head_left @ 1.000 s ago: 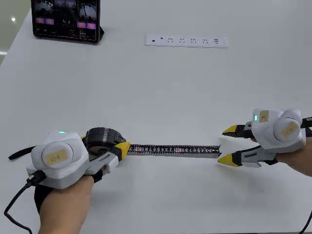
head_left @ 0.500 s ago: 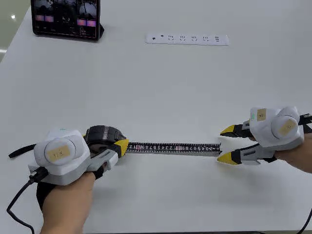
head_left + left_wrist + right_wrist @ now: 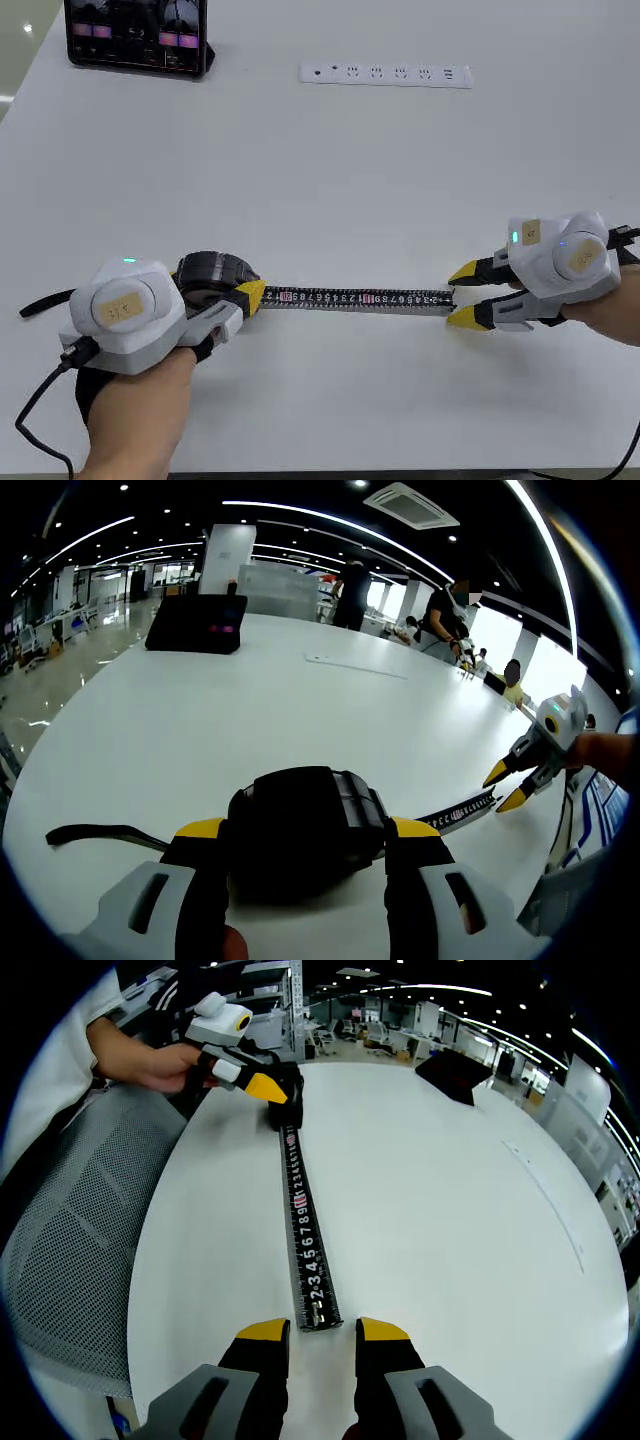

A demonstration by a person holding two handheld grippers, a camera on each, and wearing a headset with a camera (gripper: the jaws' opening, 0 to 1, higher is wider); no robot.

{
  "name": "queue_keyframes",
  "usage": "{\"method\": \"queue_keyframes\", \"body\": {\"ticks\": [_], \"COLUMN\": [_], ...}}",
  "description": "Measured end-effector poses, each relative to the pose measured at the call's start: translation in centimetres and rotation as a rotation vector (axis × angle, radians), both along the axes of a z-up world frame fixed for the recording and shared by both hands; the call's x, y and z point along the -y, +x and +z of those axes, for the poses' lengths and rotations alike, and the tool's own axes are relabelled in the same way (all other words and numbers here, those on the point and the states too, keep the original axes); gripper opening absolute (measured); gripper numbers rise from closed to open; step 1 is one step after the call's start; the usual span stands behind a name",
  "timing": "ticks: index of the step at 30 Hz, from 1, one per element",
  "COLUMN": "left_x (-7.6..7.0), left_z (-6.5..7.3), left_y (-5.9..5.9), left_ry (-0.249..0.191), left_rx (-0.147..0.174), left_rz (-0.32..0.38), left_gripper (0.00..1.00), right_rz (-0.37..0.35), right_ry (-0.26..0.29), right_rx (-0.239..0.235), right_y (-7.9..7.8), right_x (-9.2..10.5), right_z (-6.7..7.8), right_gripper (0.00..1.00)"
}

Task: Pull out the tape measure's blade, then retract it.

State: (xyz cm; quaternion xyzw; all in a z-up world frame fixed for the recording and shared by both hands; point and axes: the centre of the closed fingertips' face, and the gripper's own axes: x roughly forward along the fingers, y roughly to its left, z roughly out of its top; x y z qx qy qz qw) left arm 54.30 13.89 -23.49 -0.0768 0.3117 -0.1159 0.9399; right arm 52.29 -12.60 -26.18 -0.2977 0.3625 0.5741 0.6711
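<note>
A black tape measure point(image 3: 212, 275) rests on the white table point(image 3: 320, 180), and my left gripper point(image 3: 228, 290) is shut on its case point(image 3: 305, 820). Its dark blade point(image 3: 360, 299) lies flat on the table, pulled out to the right. My right gripper point(image 3: 463, 296) is open at the blade's free end. In the right gripper view the blade point(image 3: 305, 1230) stops just ahead of the gap of my right gripper point(image 3: 325, 1332), touching neither yellow tip. Far along the blade, the left gripper point(image 3: 262, 1078) holds the case point(image 3: 290, 1085).
A black tablet point(image 3: 137, 35) stands at the far left of the table and a white power strip point(image 3: 385, 73) lies at the back. The tape's black strap point(image 3: 45, 303) trails left. A mesh chair point(image 3: 70, 1250) stands beside the table edge.
My right gripper's jaws have come closer together at the blade's end. The blade's length and the left gripper are unchanged; the head camera shifted slightly.
</note>
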Motion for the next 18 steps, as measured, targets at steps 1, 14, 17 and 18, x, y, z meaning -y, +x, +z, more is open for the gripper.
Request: {"method": "queue_keyframes", "body": {"ticks": [1, 14, 17, 18], "left_x": [-0.05, -0.06, -0.07, -0.08], "left_z": [-0.04, -0.22, -0.26, -0.29], "left_y": [0.02, 0.13, 0.1, 0.11], "left_ry": [0.0, -0.003, -0.001, 0.0], "left_rx": [0.0, -0.011, -0.012, -0.012], "left_rz": [0.0, 0.003, 0.006, 0.006], "left_gripper": [0.59, 0.6, 0.6, 0.6], "right_rz": [0.004, 0.048, 0.049, 0.05], "right_ry": [-0.002, -0.012, -0.014, -0.014], "right_rx": [0.0, 0.009, 0.012, 0.014], "right_y": [0.0, -0.11, -0.09, -0.09], "right_x": [-0.03, -0.38, -0.4, -0.42], "right_z": [-0.02, -0.27, -0.33, -0.33], "right_gripper": [0.22, 0.12, 0.12, 0.12]}}
